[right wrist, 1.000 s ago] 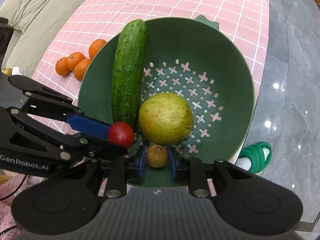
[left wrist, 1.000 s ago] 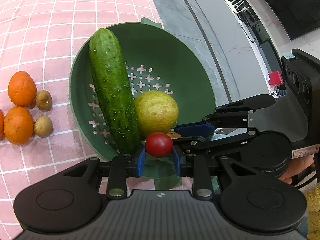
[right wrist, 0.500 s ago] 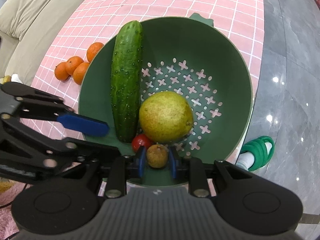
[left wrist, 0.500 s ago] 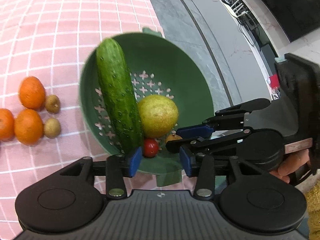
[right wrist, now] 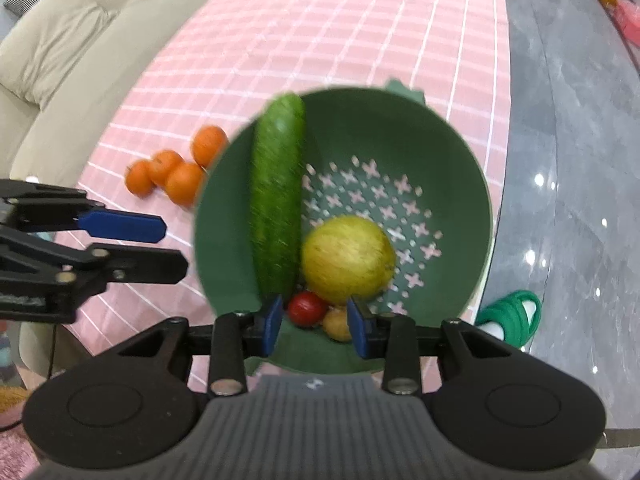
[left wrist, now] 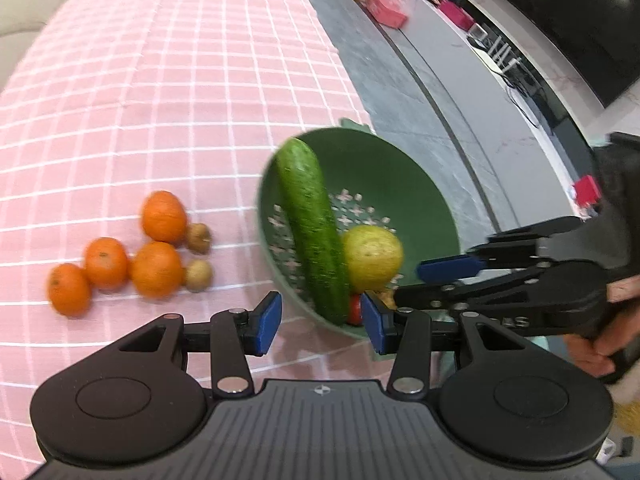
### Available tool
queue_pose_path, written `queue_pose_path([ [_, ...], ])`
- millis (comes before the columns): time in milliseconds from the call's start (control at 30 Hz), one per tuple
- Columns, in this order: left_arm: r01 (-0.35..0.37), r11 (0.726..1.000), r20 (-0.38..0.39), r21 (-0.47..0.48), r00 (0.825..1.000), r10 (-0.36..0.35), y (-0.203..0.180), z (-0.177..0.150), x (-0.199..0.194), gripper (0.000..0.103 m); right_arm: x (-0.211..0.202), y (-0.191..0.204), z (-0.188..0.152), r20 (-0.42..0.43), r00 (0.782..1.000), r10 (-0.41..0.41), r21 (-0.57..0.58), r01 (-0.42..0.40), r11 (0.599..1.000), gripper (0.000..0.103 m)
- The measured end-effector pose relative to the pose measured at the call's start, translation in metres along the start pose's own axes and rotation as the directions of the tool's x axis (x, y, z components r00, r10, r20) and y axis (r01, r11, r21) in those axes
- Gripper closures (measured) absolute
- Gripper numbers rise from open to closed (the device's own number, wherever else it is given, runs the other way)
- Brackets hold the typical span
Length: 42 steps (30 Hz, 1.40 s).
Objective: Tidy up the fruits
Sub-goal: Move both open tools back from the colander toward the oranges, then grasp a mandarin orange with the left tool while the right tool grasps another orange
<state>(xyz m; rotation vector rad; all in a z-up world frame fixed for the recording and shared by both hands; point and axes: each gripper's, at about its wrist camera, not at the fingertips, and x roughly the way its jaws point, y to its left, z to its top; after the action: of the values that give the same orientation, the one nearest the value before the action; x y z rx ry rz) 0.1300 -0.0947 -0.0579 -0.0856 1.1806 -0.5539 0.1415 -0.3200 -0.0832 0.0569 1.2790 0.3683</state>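
Note:
A green colander (right wrist: pixel 460 168) (left wrist: pixel 420 184) sits at the table's near right edge. It holds a cucumber (right wrist: pixel 278 200) (left wrist: pixel 312 228), a yellow-green pear (right wrist: pixel 347 260) (left wrist: pixel 372 258), a red cherry tomato (right wrist: pixel 307 308) (left wrist: pixel 354 310) and a small brown kiwi (right wrist: pixel 338 322). My left gripper (left wrist: pixel 320 322) is open and empty above the colander's near left rim. My right gripper (right wrist: pixel 316 324) is open and empty just above the tomato and kiwi. Several oranges (left wrist: pixel 156 268) (right wrist: pixel 184 182) and two kiwis (left wrist: pixel 198 254) lie on the pink cloth left of the colander.
The pink checked tablecloth (left wrist: pixel 160 100) stretches away to the far left. A beige sofa (right wrist: pixel 52 60) lies beyond the table's left side. Grey floor (right wrist: pixel 568 160) with a green slipper (right wrist: pixel 510 314) lies right of the table edge. A TV bench (left wrist: pixel 500 52) stands at far right.
My left gripper dropped the tomato into the colander, opened and pulled back and up. My right gripper let go of the small kiwi, opened and also drew back.

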Motion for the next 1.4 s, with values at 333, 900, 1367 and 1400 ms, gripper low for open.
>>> queue_pose_path([
  [333,-0.156,0.988,0.145,-0.011,0.977,0.156,0.027,-0.018,-0.039,0.05,-0.026,0.083,-0.014,0.201,0.98,-0.002,-0.061,0.014,0.998,0.062],
  [900,-0.282,0.943,0.258,-0.177,0.911,0.321,0.094,-0.049,-0.075,0.05,0.017,0.185,-0.015,0.332,0.943,-0.009,-0.09,0.042,0.995,0.062],
  [1367,-0.279,0.942,0.246,-0.185,0.915,0.319,0.127,-0.066,-0.036,0.05,0.07,0.208,-0.008,0.359,0.927,-0.11,-0.262,0.213,0.941,0.062],
  [1400,-0.279,0.942,0.242,-0.188,0.916,0.32,0.129,-0.066,-0.034,0.05,0.073,0.207,-0.008,0.359,0.927,-0.11,-0.271,0.216,0.938,0.062],
])
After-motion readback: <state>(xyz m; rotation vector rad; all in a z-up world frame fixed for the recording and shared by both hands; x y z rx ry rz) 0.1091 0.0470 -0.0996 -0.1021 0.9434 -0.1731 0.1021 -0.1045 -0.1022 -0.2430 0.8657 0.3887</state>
